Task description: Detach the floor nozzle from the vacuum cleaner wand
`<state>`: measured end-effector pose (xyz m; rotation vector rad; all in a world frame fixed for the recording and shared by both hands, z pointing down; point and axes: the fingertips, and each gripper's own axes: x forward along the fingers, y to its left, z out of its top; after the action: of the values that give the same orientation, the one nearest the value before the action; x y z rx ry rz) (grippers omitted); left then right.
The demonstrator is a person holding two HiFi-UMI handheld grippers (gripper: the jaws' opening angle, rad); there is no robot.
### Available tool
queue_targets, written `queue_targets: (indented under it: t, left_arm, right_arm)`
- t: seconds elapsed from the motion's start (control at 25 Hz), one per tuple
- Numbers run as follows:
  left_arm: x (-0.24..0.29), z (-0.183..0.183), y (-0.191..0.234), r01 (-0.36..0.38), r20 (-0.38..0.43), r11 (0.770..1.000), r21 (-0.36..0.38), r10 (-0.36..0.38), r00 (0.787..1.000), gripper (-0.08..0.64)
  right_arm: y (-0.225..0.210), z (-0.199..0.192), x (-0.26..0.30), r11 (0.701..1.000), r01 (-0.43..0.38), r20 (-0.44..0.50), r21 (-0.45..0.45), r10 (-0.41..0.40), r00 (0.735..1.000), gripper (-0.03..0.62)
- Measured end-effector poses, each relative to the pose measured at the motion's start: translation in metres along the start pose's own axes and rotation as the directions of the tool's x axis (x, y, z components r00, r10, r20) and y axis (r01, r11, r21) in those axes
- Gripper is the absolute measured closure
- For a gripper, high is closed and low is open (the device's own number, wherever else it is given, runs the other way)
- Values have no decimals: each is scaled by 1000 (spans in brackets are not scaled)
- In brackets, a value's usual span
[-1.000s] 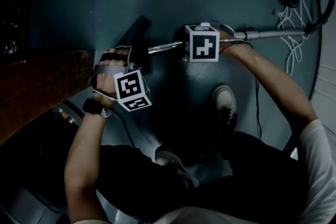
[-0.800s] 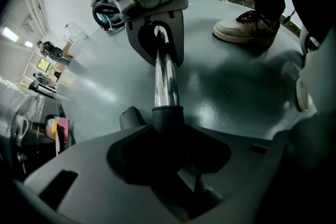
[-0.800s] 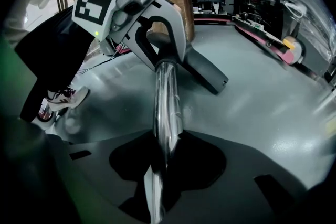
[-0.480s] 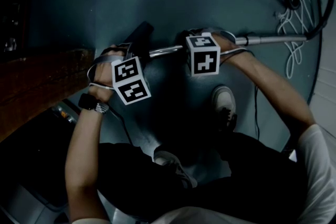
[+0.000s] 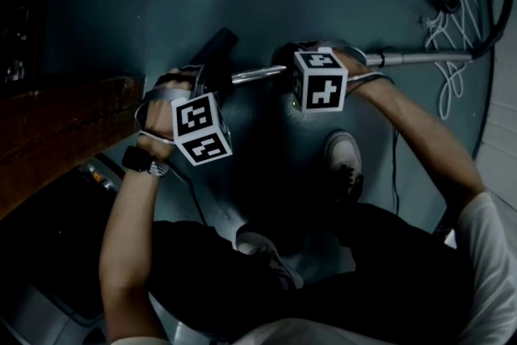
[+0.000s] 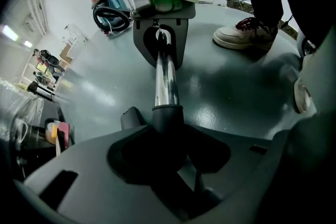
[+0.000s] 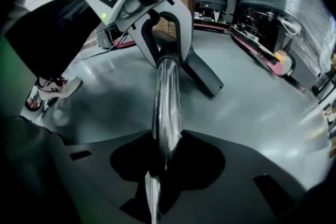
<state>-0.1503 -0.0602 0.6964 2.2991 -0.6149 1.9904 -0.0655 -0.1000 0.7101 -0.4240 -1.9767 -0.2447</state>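
Note:
The black floor nozzle (image 5: 212, 49) lies on the grey-green floor. Its dark neck (image 6: 168, 113) takes the chrome wand (image 5: 258, 74), which runs right toward a grey tube (image 5: 420, 56). My left gripper (image 6: 168, 165) is shut on the neck, just behind the nozzle. My right gripper (image 7: 157, 170) sits a short way along the wand; its jaws have just been closing with the chrome tube between them and now clamp it. Each gripper faces the other along the wand: the right gripper (image 6: 160, 42) shows in the left gripper view, and the left gripper (image 7: 167, 52) in the right gripper view.
The person's two shoes (image 5: 346, 157) (image 5: 266, 250) stand on the floor below the wand. White and black cables (image 5: 451, 28) lie at the upper right. A wooden bench (image 5: 65, 129) borders the left. A red-topped canister with hose (image 6: 110, 5) stands farther off.
Both marker cubes have rolled slightly. The right one has shifted a little to the right and down. The nozzle and wand lie where they were.

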Motion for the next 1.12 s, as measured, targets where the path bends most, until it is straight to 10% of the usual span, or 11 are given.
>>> queue_targets:
  t: [0.64,1.12]
  left_arm:
    - [-6,8,2,-96,43,989,116,91,995,374]
    - [-13,9,16,-274,43,940,204,271,962,374]
  right_arm:
    - [14,-14,-2,965,-205,39,165,202,979,463]
    - [12,-14,-8,915,-332,79,231,323,943,463]
